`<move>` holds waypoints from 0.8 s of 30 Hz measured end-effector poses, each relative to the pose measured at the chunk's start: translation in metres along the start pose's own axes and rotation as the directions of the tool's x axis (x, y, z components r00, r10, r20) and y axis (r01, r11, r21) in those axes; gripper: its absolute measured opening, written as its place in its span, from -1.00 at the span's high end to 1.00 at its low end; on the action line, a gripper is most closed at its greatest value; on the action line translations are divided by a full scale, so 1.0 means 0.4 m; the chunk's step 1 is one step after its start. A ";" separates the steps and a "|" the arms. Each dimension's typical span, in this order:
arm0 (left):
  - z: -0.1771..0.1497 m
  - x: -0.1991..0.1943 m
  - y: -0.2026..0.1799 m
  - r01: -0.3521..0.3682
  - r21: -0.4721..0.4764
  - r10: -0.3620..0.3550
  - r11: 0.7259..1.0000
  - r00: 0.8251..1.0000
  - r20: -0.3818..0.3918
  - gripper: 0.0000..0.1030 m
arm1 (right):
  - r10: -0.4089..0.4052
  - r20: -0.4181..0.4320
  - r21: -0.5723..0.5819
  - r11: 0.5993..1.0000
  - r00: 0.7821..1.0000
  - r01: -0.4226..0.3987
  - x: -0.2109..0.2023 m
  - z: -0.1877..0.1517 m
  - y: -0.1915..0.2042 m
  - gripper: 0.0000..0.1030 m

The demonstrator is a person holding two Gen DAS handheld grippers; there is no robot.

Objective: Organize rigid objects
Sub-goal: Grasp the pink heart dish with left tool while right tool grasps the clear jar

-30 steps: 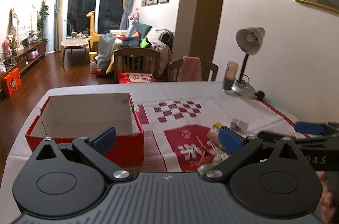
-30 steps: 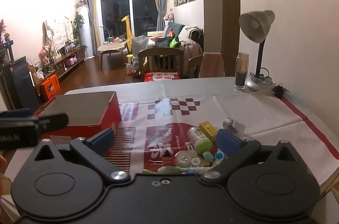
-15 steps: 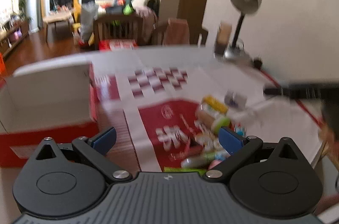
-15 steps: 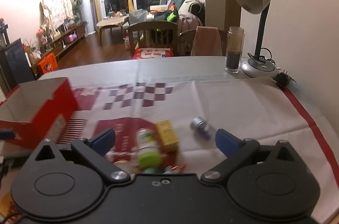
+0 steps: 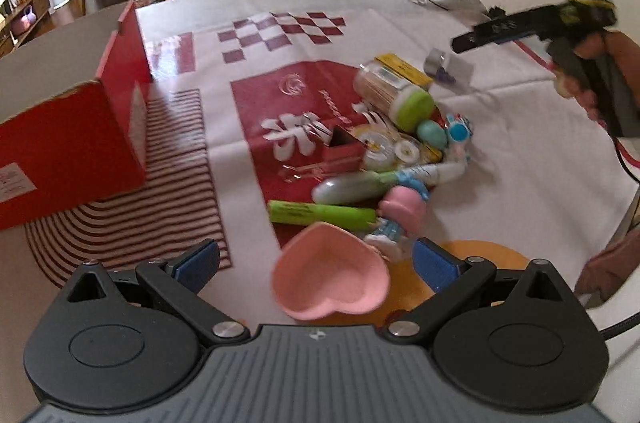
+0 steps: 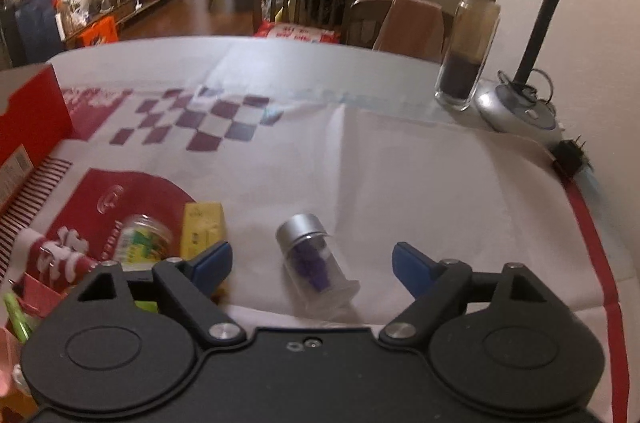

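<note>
A pile of small objects lies on the patterned cloth: a pink heart-shaped dish (image 5: 330, 273), a green tube (image 5: 320, 213), a jar with a green lid (image 5: 394, 93), a yellow box (image 5: 402, 67). My left gripper (image 5: 316, 263) is open, with the heart dish between its fingers. My right gripper (image 6: 312, 259) is open, with a clear vial with a silver cap (image 6: 314, 259) lying between its fingers; the vial also shows in the left wrist view (image 5: 448, 67). The red cardboard box (image 5: 76, 127) stands at the left.
A desk lamp base (image 6: 516, 103) and a tall glass jar (image 6: 466, 51) stand at the table's far right by the wall, with a black plug (image 6: 570, 157) beside them. Wooden chairs (image 6: 308, 3) stand behind the table. The table edge is close on the right.
Both grippers have moved forward and down toward the pile. The heart dish now lies between the left fingers and the vial between the right fingers. The red box has shifted left in both views.
</note>
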State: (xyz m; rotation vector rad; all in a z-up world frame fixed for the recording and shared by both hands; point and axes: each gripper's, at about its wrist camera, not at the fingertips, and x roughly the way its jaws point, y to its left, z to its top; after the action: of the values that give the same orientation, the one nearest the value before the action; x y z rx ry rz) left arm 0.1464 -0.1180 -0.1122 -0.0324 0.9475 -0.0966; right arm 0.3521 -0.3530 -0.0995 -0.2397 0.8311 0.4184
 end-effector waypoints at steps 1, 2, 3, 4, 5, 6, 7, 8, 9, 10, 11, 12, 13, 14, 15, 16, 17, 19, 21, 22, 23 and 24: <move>-0.003 0.004 -0.008 -0.001 0.004 0.001 1.000 1.000 -0.010 -1.00 | 0.011 -0.011 -0.007 1.000 1.000 -0.011 0.010 -0.002 -0.006 -0.62; -0.007 0.012 -0.016 -0.003 0.008 0.003 1.000 1.000 -0.023 -1.00 | 0.014 -0.021 -0.015 1.000 1.000 -0.014 0.019 -0.002 -0.011 -0.60; -0.012 0.021 -0.021 -0.009 0.007 0.009 1.000 0.999 -0.036 -1.00 | 0.012 -0.028 -0.025 1.000 1.000 -0.013 0.030 -0.001 -0.016 -0.57; -0.015 0.030 -0.024 -0.013 0.003 0.013 1.000 0.999 -0.044 -1.00 | 0.019 -0.036 -0.034 0.999 0.999 -0.021 0.037 -0.004 -0.017 -0.55; -0.019 0.037 -0.026 -0.014 0.001 0.014 1.000 0.999 -0.052 -1.00 | 0.026 -0.041 -0.041 0.999 0.999 -0.028 0.047 -0.001 -0.023 -0.52; -0.022 0.043 -0.029 -0.020 0.002 0.020 1.000 0.998 -0.056 -1.00 | 0.030 -0.045 -0.048 0.998 0.999 -0.032 0.054 0.001 -0.025 -0.51; -0.027 0.049 -0.032 -0.033 0.006 0.034 0.999 0.998 -0.056 -1.00 | 0.033 -0.050 -0.053 0.998 0.998 -0.035 0.060 0.002 -0.027 -0.50; -0.032 0.059 -0.032 -0.049 0.007 0.049 0.999 0.997 -0.065 -1.00 | 0.034 -0.055 -0.055 0.998 0.998 -0.037 0.065 0.003 -0.030 -0.49; -0.036 0.068 -0.031 -0.058 0.001 0.058 0.998 0.995 -0.078 -0.99 | 0.035 -0.062 -0.055 0.998 0.997 -0.038 0.071 0.003 -0.033 -0.45; -0.041 0.075 -0.028 -0.064 -0.006 0.063 0.998 0.995 -0.082 -0.99 | 0.034 -0.066 -0.055 0.998 0.997 -0.038 0.077 0.006 -0.035 -0.42; -0.046 0.079 -0.026 -0.067 -0.013 0.065 0.998 0.994 -0.082 -0.99 | 0.036 -0.071 -0.055 0.998 0.997 -0.040 0.082 0.008 -0.038 -0.38; -0.050 0.081 -0.024 -0.074 -0.018 0.072 0.997 0.994 -0.079 -0.99 | 0.039 -0.075 -0.056 0.998 0.996 -0.043 0.088 0.010 -0.040 -0.35; -0.052 0.081 -0.024 -0.081 -0.019 0.080 0.997 0.994 -0.074 -0.99 | 0.042 -0.081 -0.055 0.997 0.996 -0.047 0.093 0.010 -0.043 -0.32; -0.053 0.081 -0.025 -0.085 -0.020 0.083 0.996 0.994 -0.068 -0.98 | 0.044 -0.086 -0.054 0.997 0.995 -0.049 0.099 0.010 -0.046 -0.27; -0.053 0.081 -0.026 -0.088 -0.020 0.087 0.996 0.994 -0.062 -0.91 | 0.045 -0.091 -0.055 0.997 0.995 -0.050 0.106 0.010 -0.048 -0.21; -0.053 0.081 -0.027 -0.091 -0.019 0.090 0.996 0.994 -0.060 -0.84 | 0.046 -0.097 -0.056 0.997 0.994 -0.052 0.112 0.010 -0.051 -0.19; -0.052 0.083 -0.029 -0.097 -0.022 0.095 0.995 0.994 -0.061 -0.83 | 0.047 -0.101 -0.058 0.997 0.994 -0.053 0.117 0.010 -0.052 -0.15; -0.049 0.086 -0.031 -0.102 -0.031 0.100 0.994 0.993 -0.062 -0.72 | 0.055 -0.107 -0.062 0.996 0.993 -0.061 0.125 0.009 -0.056 -0.08; -0.047 0.088 -0.040 -0.097 -0.023 0.095 0.995 0.994 -0.062 -0.59 | 0.068 -0.114 -0.055 0.996 0.991 -0.074 0.131 0.007 -0.061 0.01; -0.046 0.090 -0.046 -0.102 -0.015 0.101 0.995 0.993 -0.060 -0.55 | 0.074 -0.117 -0.050 0.996 0.990 -0.080 0.132 0.006 -0.063 0.03; -0.046 0.090 -0.050 -0.108 -0.007 0.107 0.994 0.993 -0.056 -0.53 | 0.077 -0.120 -0.047 0.995 0.990 -0.083 0.133 0.006 -0.064 0.07; -0.046 0.091 -0.052 -0.114 -0.003 0.113 0.994 0.992 -0.052 -0.52 | 0.080 -0.121 -0.049 0.995 0.989 -0.086 0.133 0.005 -0.064 0.09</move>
State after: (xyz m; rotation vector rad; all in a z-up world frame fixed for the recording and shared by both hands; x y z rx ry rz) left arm 0.1512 -0.1420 -0.1507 0.0188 0.9994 0.0106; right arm 0.3968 -0.3610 -0.1374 -0.2825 0.9495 0.5086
